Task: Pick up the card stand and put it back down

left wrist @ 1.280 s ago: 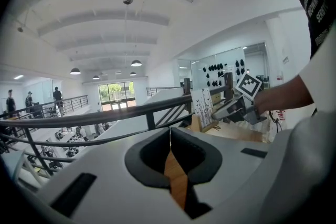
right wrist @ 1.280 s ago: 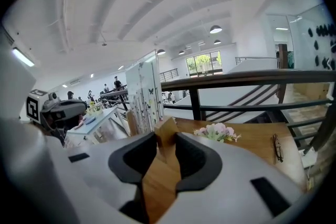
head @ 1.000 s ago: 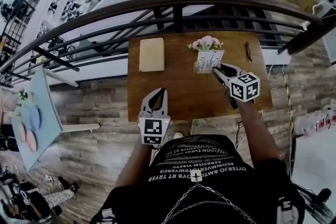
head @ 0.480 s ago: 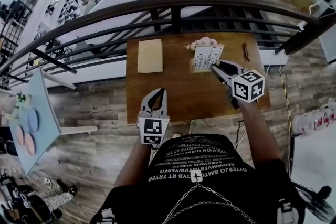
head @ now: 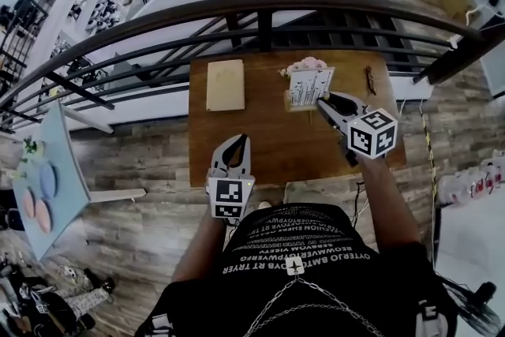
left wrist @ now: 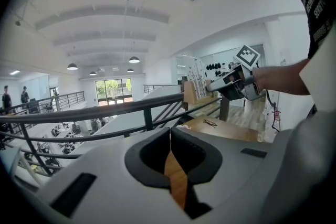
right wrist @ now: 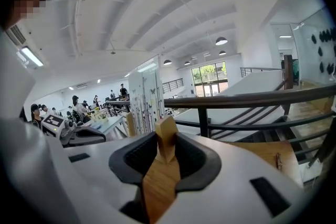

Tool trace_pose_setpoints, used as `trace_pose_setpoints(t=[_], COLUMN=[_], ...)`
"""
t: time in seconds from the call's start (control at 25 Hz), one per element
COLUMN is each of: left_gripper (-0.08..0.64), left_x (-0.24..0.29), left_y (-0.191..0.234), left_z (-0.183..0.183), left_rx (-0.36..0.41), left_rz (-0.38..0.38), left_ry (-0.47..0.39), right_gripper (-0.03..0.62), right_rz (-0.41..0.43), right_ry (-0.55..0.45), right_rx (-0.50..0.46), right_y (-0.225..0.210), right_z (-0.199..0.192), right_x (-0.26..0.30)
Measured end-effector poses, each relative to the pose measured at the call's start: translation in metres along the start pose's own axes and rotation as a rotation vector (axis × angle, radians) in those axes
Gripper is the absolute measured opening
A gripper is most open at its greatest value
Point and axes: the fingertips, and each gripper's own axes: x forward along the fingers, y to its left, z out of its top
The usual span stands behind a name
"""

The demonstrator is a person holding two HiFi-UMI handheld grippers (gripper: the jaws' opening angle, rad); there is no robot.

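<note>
Wooden card stand (head: 309, 85) with a white card, up off the table (head: 268, 140).
Clamped by its wood block in the right gripper (head: 323, 102); left gripper (head: 237, 140) shut, empty.

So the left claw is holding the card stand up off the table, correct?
No, the right claw holds the card stand up off the table; the head view shows it. The left claw is shut on nothing.
</note>
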Motion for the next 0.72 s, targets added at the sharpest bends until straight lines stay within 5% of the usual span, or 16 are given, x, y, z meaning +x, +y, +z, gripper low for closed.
trace_pose_setpoints(t=[0.72], left_gripper=[0.029], left_x=[0.070], left_y=[-0.028], left_z=[-0.013], left_rx=[0.030], left_rz=[-0.095], left_ry=[0.082], right_gripper=[0.114], right_rz=[0.075], right_ry=[0.075], right_rx=[0.182], right_y=[-0.019], right_z=[-0.086], right_x=[0.039])
